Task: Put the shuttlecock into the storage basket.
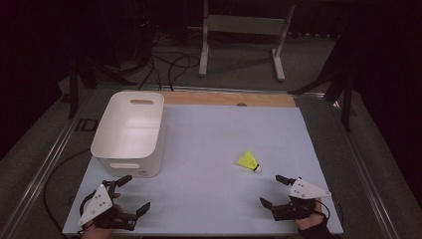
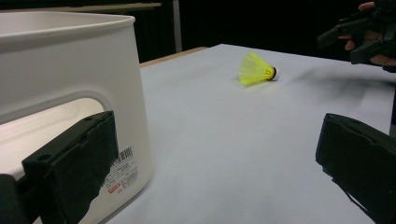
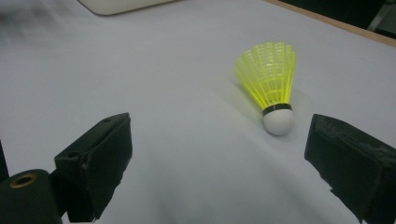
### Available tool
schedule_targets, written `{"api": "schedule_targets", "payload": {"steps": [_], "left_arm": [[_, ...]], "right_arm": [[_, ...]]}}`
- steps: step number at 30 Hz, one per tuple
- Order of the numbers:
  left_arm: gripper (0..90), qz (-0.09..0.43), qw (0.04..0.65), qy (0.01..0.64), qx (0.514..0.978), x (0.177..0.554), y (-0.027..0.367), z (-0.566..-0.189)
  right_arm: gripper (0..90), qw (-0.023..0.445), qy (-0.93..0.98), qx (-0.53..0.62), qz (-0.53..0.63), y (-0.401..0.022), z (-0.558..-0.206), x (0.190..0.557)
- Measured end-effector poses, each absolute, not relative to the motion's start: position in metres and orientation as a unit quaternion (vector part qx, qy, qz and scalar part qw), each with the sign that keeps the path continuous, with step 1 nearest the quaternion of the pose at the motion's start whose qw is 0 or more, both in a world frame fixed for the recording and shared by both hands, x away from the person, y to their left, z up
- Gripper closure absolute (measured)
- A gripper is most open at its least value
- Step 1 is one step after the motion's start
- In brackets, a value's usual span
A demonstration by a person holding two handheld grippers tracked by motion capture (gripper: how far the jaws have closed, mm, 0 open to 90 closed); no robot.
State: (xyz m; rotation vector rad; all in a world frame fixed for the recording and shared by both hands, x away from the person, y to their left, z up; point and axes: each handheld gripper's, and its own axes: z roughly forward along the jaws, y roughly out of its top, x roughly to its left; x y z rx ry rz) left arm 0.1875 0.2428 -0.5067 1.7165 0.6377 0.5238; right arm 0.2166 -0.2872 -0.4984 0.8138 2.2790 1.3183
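Note:
A yellow shuttlecock (image 1: 248, 161) with a white cork tip lies on its side on the pale blue mat, right of centre. My right gripper (image 1: 274, 191) is at the mat's front right, just short of the shuttlecock (image 3: 271, 84), jaws spread wide and empty. The cork sits a little ahead of the right-hand jaw. My left gripper (image 1: 134, 194) is at the front left, open and empty, beside the front wall of a white plastic bin (image 1: 130, 130). From the left gripper view the bin (image 2: 70, 74) is close on the left and the shuttlecock (image 2: 256, 69) lies farther off.
The bin stands empty at the mat's left, its handle slot facing me. A wooden strip (image 1: 229, 98) borders the mat's far edge. Beyond the table, cables and a metal stand's legs (image 1: 241, 45) sit on the dark floor. Bare mat (image 1: 209, 149) stretches between the bin and shuttlecock.

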Motion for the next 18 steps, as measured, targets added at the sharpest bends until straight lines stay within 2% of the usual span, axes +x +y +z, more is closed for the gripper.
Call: {"api": "schedule_targets", "payload": {"steps": [18], "left_arm": [[0.0, 0.224, 0.581, 0.273, 0.734, 0.1873, 0.2430, -0.5065]], "right_arm": [[7.6, 0.197, 0.822, 0.277, 0.456, -0.2824, -0.4949, 0.2135]]}}
